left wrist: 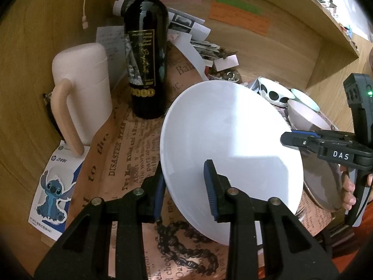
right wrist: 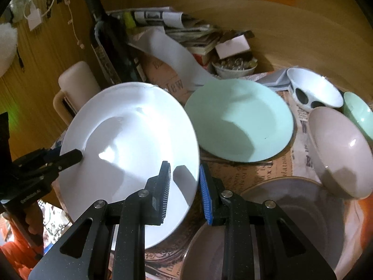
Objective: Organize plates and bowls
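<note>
Both grippers clamp tilted white plate.

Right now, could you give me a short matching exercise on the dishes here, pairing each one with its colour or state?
Things:
1. white plate
2. mint green plate
3. spotted bowl
4. pinkish bowl

States:
A. white with black dots, by the back wall
B. lying flat on the newspaper sheet
C. gripped at opposite rims by the left gripper and right gripper, tilted
D. tipped on its side

Pairs: 1-C, 2-B, 3-A, 4-D
</note>
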Tool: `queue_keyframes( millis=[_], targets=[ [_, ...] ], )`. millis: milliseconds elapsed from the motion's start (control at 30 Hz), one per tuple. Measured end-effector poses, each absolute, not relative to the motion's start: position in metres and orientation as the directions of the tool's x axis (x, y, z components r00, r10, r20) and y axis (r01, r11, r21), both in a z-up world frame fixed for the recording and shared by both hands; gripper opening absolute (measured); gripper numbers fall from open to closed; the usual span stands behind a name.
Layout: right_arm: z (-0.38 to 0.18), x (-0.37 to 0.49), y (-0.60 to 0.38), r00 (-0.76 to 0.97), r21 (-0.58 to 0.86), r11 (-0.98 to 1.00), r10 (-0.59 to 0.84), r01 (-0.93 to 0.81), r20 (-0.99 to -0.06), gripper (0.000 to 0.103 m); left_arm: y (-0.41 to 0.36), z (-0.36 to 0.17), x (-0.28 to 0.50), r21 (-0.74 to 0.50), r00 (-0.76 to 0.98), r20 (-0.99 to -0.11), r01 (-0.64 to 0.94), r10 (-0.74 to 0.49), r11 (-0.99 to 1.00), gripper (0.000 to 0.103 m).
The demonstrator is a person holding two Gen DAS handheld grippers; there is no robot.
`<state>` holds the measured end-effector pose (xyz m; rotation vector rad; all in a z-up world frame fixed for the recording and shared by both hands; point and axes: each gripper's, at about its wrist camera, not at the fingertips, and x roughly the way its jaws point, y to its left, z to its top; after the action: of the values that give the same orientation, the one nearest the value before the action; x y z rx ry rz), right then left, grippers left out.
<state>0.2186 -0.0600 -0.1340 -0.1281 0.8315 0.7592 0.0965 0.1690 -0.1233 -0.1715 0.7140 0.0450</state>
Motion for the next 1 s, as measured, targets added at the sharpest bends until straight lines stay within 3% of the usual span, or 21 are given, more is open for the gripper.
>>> queue_keyframes(
  millis=[1000],
  targets=[
    [-0.112, 0.215, -0.154, 0.552, 0.209, 0.817, 0.528, -0.537, -0.645, 0.023, 0.096, -0.12, 0.133, -0.168, 0.751, -0.643, 0.053, -0.15, 0.984, 0.032]
  ],
)
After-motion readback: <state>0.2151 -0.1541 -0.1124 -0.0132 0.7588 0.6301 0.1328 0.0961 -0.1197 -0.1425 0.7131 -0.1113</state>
